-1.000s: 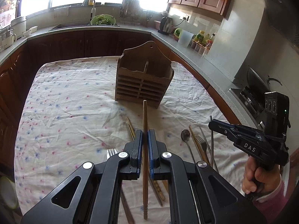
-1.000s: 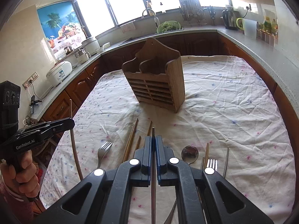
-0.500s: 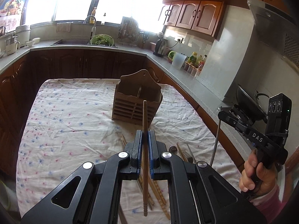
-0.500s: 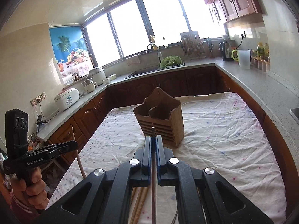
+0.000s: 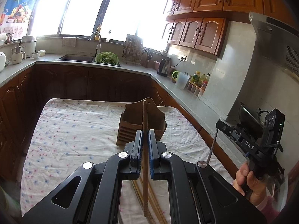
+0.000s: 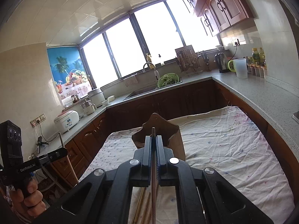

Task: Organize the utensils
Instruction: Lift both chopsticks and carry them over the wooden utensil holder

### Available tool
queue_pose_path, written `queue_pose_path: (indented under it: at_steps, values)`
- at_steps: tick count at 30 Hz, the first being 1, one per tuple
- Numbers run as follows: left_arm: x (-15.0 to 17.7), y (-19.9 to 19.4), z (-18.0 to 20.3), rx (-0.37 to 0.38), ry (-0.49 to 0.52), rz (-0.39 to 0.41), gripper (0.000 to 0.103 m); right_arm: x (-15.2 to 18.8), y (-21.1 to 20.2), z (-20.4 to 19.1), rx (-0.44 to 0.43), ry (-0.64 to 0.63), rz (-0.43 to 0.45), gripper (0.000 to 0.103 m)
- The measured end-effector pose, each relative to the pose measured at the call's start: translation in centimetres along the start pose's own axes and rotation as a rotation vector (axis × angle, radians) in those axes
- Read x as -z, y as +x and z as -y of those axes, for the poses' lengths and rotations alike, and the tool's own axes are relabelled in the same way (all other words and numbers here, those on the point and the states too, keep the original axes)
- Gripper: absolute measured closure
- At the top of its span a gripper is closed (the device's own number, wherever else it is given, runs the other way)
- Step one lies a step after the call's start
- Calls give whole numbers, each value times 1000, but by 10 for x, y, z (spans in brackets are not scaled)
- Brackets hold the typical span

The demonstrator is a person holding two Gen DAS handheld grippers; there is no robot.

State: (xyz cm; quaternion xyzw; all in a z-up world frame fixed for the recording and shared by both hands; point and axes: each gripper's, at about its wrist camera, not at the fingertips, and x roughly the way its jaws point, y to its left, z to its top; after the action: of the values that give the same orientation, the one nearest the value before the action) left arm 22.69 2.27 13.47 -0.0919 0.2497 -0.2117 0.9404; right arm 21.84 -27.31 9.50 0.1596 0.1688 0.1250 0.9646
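My left gripper (image 5: 145, 136) is shut on a wooden chopstick (image 5: 145, 115) that stands upright between its pads. My right gripper (image 6: 153, 141) is shut on a thin metal chopstick (image 6: 153, 196), also upright. Both are held well above the cloth-covered table (image 5: 74, 130), short of the wooden utensil holder (image 5: 130, 123), which also shows in the right wrist view (image 6: 173, 136). Several wooden chopsticks (image 5: 158, 211) lie on the cloth below the left gripper. The right gripper appears at the right of the left wrist view (image 5: 220, 124), the left gripper at the left of the right wrist view (image 6: 63, 152).
A kitchen counter (image 5: 186, 97) wraps around the table, with a sink (image 5: 76, 57), a green colander (image 5: 106, 58), a kettle (image 5: 164, 67) and bottles (image 5: 200, 80). A stove with a pan (image 5: 250, 119) is at the right. A rice cooker (image 6: 66, 120) stands on the left counter.
Both grippers have risen and tilted up with their chopsticks still held. The table and holder now sit lower and farther in both views, and the utensils on the cloth are mostly out of sight.
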Motion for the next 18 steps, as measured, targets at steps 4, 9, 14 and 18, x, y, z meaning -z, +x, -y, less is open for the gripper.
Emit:
queue_pose_path:
  at_steps: [4,9,14,18]
  values:
    - [-12,7,-2,-9,-4,29,98,-9,5,0,-2,-2,56,99]
    - [-29,19,-7,-16,-12,63,98,-23,13,-5,2,-17,136,99]
    - [-51,33,-12,-22,-10,104,98,-42,32,-3,6,-8,188,99]
    - [-73,45,-14,-33,-1,144,98,-55,48,-2,16,-7,241,99]
